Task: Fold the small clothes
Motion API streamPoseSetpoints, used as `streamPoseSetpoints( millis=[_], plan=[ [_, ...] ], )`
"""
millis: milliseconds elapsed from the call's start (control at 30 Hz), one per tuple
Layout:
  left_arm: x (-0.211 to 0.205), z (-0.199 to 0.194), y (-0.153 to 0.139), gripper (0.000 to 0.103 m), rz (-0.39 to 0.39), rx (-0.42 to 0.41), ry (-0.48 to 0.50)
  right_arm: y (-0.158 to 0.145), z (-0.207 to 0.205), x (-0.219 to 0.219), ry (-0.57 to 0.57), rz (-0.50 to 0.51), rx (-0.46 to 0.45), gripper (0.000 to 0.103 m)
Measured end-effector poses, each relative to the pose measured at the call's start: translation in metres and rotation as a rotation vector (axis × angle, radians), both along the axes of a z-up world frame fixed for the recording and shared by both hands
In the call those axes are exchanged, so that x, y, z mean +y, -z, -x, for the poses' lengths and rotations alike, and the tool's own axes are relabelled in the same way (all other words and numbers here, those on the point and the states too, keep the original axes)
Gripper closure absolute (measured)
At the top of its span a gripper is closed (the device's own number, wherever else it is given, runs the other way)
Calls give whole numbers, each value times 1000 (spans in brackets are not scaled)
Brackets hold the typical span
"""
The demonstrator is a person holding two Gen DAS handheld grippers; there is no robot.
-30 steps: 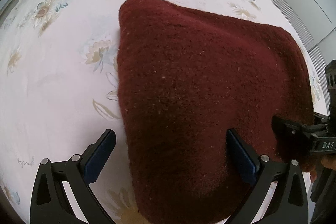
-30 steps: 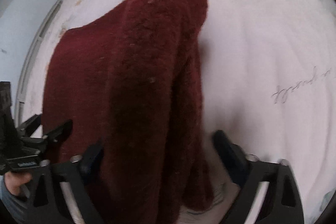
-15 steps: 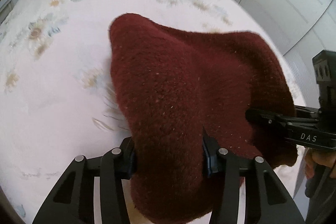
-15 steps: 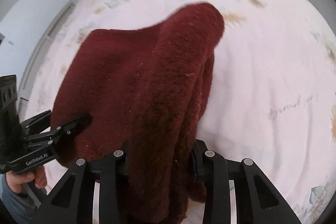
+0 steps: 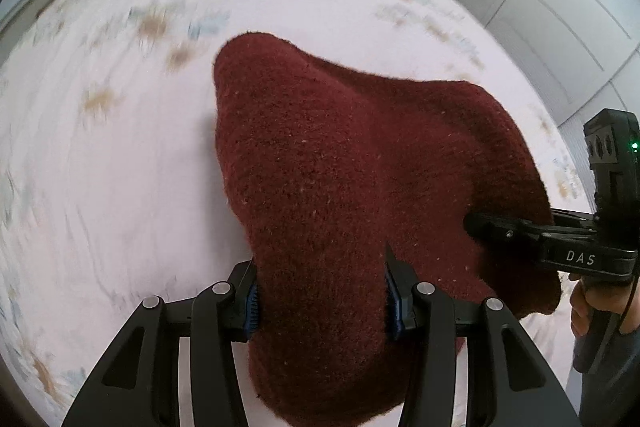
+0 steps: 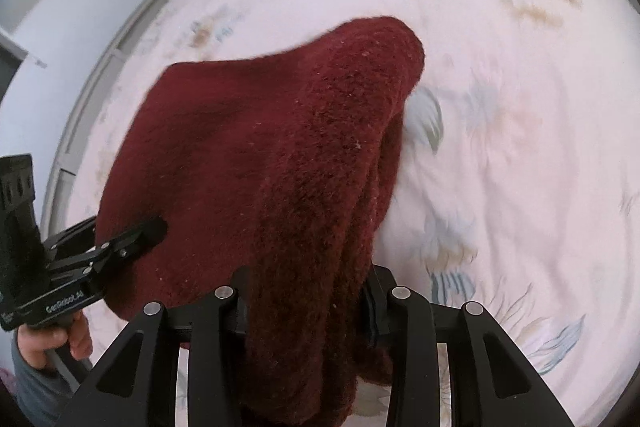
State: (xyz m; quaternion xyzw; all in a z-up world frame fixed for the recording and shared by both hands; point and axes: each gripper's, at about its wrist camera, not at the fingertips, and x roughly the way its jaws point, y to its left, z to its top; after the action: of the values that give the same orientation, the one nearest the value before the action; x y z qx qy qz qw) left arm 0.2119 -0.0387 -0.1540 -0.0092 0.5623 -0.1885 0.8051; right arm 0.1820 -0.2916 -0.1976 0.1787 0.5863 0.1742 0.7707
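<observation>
Garment: dark red fuzzy knit [image 5: 340,187], bunched, raised between both tongs over the floral bedspread [image 5: 120,167], far corner drooping toward it.
Left tongs [image 5: 320,301]: partly closed, blue pads clenched on a thick fold.
Right tongs [image 6: 304,303]: partly closed, clamping another thick gathered fold.

The bed [image 5: 120,187] is left bare toward its headboard edge and both side edges. The near middle is taken up by the maroon knitted garment [image 5: 340,195], raised off the bedspread. Cupboard doors [image 5: 540,7] are seen beyond one side edge.
</observation>
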Motion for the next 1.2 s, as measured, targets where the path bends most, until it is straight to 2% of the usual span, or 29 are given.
streamPoseSetpoints(
  millis=[33,133,233,300,400,433,467,567,600,700,767,1033,1200],
  plan=[
    [2,2,8,56,0,8,-7,4,1,-2,11,-9,5,60],
    [1,2,18,44,-16,-3,-16,1,6,-10,40,-5,-10,46],
    [-1,-1,14,40,-30,6,-20,-15,4,-19,76,1,-27,40],
    [-2,-2,6,37,-50,21,-37,-31,9,-20,76,46,-69,19],
    [-18,-20,-8,19,-70,-22,-49,-45,17,-9,54,119,-123,18],
    [-17,-19,-11,6,-77,-34,-46,-47,17,-7,46,141,-133,17],
    [-12,-29,-7,1,-81,-41,-45,-46,18,1,36,167,-146,15],
    [-13,-17,-14,1,-93,-54,-32,-40,24,11,24,201,-166,2],
    [-15,-16,-11,1,-100,-52,-31,-37,27,9,24,214,-171,0],
    [-18,8,-10,1,-139,-57,-33,-27,30,6,20,293,-188,0],
    [-16,7,4,1,-166,-74,-28,-19,30,-1,22,342,-198,0],
    [-9,18,26,0,-191,-124,2,2,32,-30,69,319,-185,0],
    [-10,26,11,1,-178,-127,-30,-17,41,-26,70,308,-208,0]
  ],
)
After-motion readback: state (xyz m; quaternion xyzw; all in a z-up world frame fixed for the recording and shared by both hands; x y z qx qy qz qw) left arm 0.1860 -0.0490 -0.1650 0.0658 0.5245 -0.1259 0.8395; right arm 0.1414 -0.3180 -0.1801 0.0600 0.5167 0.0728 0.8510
